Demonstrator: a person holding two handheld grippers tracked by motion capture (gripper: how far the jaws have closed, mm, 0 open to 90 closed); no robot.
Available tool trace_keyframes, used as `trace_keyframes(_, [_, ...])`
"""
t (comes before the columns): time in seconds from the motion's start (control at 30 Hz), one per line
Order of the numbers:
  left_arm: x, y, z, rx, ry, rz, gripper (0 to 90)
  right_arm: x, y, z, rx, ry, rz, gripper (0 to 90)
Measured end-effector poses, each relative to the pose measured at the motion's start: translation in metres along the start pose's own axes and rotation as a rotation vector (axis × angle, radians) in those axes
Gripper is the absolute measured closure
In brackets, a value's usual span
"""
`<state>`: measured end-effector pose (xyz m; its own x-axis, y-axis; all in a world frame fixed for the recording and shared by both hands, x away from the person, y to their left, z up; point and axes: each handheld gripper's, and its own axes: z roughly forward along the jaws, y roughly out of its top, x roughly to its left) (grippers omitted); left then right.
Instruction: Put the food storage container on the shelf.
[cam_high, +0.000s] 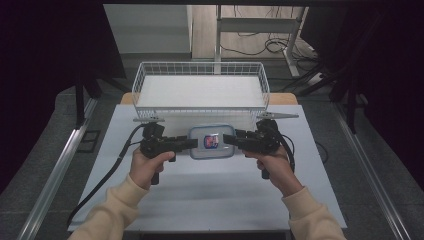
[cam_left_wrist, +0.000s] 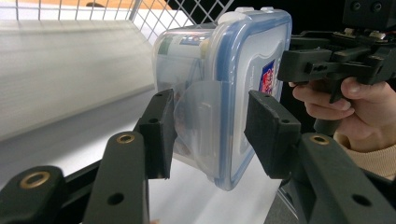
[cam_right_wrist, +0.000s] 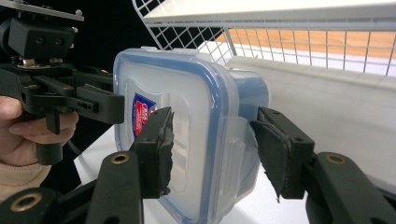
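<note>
White counter, wire basket behind. Clear lidded container with red-blue sticker, text unreadable, sits between left gripper and right gripper; both jaws straddle its side latches, spread, not clamped.

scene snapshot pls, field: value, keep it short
surface: white table
object: clear plastic container with blue-rimmed snap lid, red and blue label on the lid
container position: on the table just in front of the basket
basket: white wire basket at the far edge of the table, nothing visible inside
left gripper: jaws straddle a side latch flap of the container, gaps visible, not clamped
right gripper: jaws straddle the opposite side of the container, gap visible on one side
hands: one on each gripper handle, cream sleeves
</note>
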<state>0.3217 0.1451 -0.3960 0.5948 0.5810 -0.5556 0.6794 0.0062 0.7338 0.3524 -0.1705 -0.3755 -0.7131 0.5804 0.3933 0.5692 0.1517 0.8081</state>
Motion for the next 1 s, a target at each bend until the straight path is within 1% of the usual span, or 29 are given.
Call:
trace_keyframes(0.07, [0.000, 0.005, -0.002, -0.003, 0.002, 0.004, 53.3, 0.001, 0.007, 0.001, -0.004, 0.001, -0.008, 47.7])
trace_keyframes(0.17, [-0.001, 0.012, -0.004, -0.010, 0.008, 0.014, 53.3, 0.000, 0.012, 0.001, -0.010, 0.004, -0.009, 47.7])
trace_keyframes(0.2, [-0.001, 0.018, -0.005, -0.013, 0.009, 0.020, 53.2, 0.000, 0.017, 0.002, -0.015, 0.007, -0.010, 47.7])
trace_keyframes(0.27, [-0.001, 0.020, -0.005, -0.015, 0.009, 0.021, 53.3, 0.000, 0.020, 0.002, -0.018, 0.007, -0.009, 47.7])
trace_keyframes(0.3, [-0.001, 0.023, -0.006, -0.016, 0.009, 0.026, 53.2, 0.000, 0.025, 0.001, -0.025, 0.004, -0.018, 47.7])
trace_keyframes(0.37, [-0.002, 0.029, -0.007, -0.022, 0.011, 0.032, 53.3, 0.000, 0.027, 0.001, -0.027, 0.005, -0.020, 47.7])
trace_keyframes(0.4, [-0.003, 0.031, -0.007, -0.025, 0.010, 0.035, 53.2, 0.000, 0.033, 0.000, -0.033, 0.005, -0.025, 47.7])
trace_keyframes(0.47, [-0.003, 0.037, -0.008, -0.026, 0.010, 0.036, 53.2, 0.000, 0.036, 0.000, -0.035, 0.005, -0.028, 47.7])
trace_keyframes(0.53, [-0.002, 0.046, -0.009, -0.034, 0.008, 0.036, 53.3, 0.000, 0.045, 0.000, -0.036, 0.002, -0.034, 47.7])
trace_keyframes(0.57, [-0.002, 0.046, -0.009, -0.034, 0.008, 0.036, 53.2, 0.000, 0.045, 0.000, -0.036, 0.002, -0.034, 47.7])
trace_keyframes(0.6, [-0.002, 0.049, -0.010, -0.034, 0.010, 0.042, 53.3, 0.000, 0.052, 0.000, -0.037, 0.003, -0.036, 47.7])
trace_keyframes(0.67, [-0.002, 0.058, -0.012, -0.038, 0.009, 0.047, 53.2, 0.000, 0.058, 0.001, -0.039, 0.002, -0.042, 47.7])
trace_keyframes(0.7, [-0.002, 0.058, -0.012, -0.038, 0.009, 0.047, 53.3, 0.000, 0.062, 0.001, -0.039, 0.002, -0.045, 47.7])
trace_keyframes(0.77, [-0.002, 0.065, -0.013, -0.043, 0.009, 0.052, 53.2, 0.000, 0.069, 0.001, -0.041, 0.002, -0.050, 47.7])
trace_keyframes(0.8, [-0.001, 0.068, -0.014, -0.045, 0.012, 0.056, 53.2, 0.000, 0.069, 0.001, -0.041, 0.002, -0.050, 47.7])
trace_keyframes(0.83, [-0.001, 0.072, -0.015, -0.049, 0.012, 0.059, 53.3, 0.000, 0.077, 0.002, -0.043, 0.001, -0.055, 47.7])
trace_keyframes(0.87, [-0.001, 0.075, -0.016, -0.050, 0.014, 0.068, 53.3, 0.000, 0.077, 0.002, -0.043, 0.001, -0.055, 47.7])
trace_keyframes(0.9, [0.001, 0.082, -0.017, -0.052, 0.013, 0.064, 53.2, -0.001, 0.084, 0.003, -0.044, 0.001, -0.062, 47.7])
trace_keyframes(0.93, [0.001, 0.082, -0.017, -0.052, 0.013, 0.064, 53.2, -0.001, 0.084, 0.003, -0.044, 0.001, -0.062, 47.7])
trace_keyframes(1.0, [0.004, 0.089, -0.017, -0.052, 0.011, 0.061, 53.2, -0.002, 0.092, 0.005, -0.038, -0.001, -0.062, 47.7])
